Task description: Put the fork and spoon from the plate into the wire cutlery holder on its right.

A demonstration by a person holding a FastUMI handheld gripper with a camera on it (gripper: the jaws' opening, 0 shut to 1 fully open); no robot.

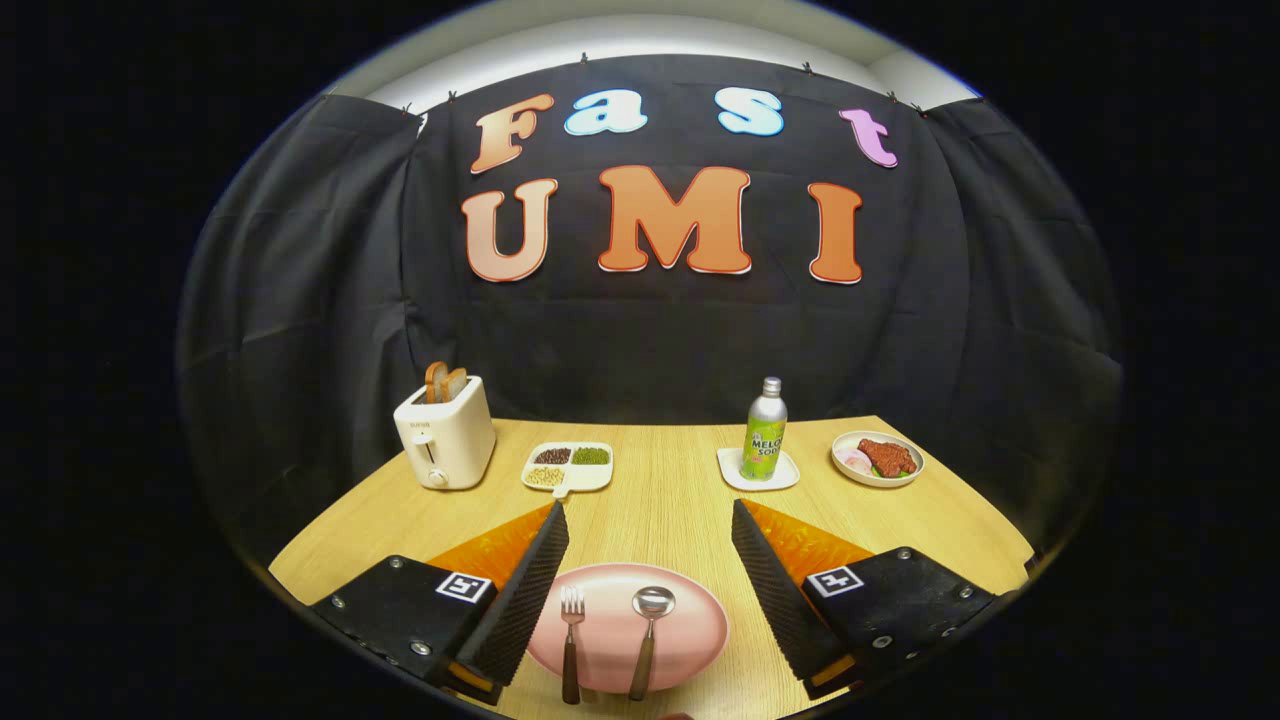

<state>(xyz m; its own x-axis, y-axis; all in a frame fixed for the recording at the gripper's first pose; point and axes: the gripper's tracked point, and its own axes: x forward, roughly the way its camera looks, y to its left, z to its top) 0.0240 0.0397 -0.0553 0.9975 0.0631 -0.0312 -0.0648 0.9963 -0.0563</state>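
Gripper [650,520] fingers spread wide, holding nothing. Pink plate [700,630] sits between them, lower centre of frame. Fork [571,640] left, spoon [647,640] right, both handles toward camera, long axes parallel to the fingers.

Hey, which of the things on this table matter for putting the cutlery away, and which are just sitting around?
For the job:
fork on the pink plate
spoon beside it
claw, open, fingers either side of the plate

Just lying about:
toaster with bread
divided dish of beans
soda bottle on its coaster
bowl of food
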